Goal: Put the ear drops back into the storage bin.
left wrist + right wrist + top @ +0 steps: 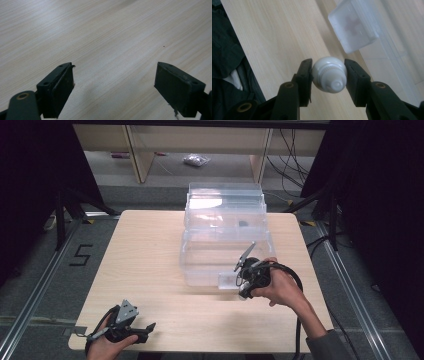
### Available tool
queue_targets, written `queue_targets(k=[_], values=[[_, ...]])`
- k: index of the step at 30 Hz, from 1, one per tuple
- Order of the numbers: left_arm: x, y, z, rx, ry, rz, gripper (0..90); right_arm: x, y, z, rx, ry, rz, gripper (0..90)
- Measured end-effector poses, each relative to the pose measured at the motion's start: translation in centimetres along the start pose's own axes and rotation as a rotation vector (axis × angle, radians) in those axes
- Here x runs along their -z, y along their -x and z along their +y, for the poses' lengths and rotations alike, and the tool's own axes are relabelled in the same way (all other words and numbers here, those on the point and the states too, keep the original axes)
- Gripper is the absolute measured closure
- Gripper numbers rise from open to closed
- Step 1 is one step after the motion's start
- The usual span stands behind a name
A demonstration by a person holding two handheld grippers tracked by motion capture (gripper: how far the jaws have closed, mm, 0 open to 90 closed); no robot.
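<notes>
The light wooden table (150, 270) carries everything, so take the clear plastic drawer unit (224, 220) at its far middle as the landmark. Its frosted handle tab (354, 27) juts from the bottom drawer on the near side. Just in front of that tab, the right gripper (329, 75) pinches a small white bulb-shaped object with a ribbed collar and a stub end (329, 74), jaws pressing its rounded sides. It looks light, hard and smooth, probably slippery; the ribbed collar seems the surer hold. Well away at the near-left corner, the left gripper (113, 85) hangs spread wide over bare wood.
</notes>
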State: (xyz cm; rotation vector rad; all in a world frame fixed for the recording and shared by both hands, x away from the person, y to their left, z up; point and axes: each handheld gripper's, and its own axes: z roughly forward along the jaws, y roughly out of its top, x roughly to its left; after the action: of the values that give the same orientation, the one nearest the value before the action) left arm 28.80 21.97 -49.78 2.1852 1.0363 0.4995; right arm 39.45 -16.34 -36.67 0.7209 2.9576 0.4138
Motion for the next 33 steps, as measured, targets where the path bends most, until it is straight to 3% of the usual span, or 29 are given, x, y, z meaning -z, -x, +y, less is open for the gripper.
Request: queue_targets(k=[12, 24, 27, 28, 30, 33], values=[[0.0, 0.0, 0.0, 0.005, -0.003, 0.001, 15.1, 2.5, 1.7, -1.2, -0.042, 0.025, -0.018, 60.2], [0.0, 0.0, 0.0, 0.010, 0.001, 0.000, 15.1, 4.4, 3.9, -0.9, -0.084, 0.017, -0.047, 60.2], [0.0, 0.0, 0.0, 0.010, 0.001, 0.002, 15.1, 4.8, 4.5, -0.9, -0.088, 0.013, -0.058, 60.2], [-0.1, 0.0, 0.0, 0.012, 0.002, 0.001, 15.1, 4.8, 4.8, -0.8, -0.056, 0.021, -0.063, 60.2], [0.0, 0.0, 0.0, 0.011, 0.000, 0.000, 15.1, 4.9, 4.9, -0.8, -0.105, 0.009, -0.056, 60.2], [-0.1, 0.0, 0.0, 0.011, 0.002, 0.003, 15.1, 4.8, 5.6, -0.7, -0.113, 0.005, -0.061, 60.2]])
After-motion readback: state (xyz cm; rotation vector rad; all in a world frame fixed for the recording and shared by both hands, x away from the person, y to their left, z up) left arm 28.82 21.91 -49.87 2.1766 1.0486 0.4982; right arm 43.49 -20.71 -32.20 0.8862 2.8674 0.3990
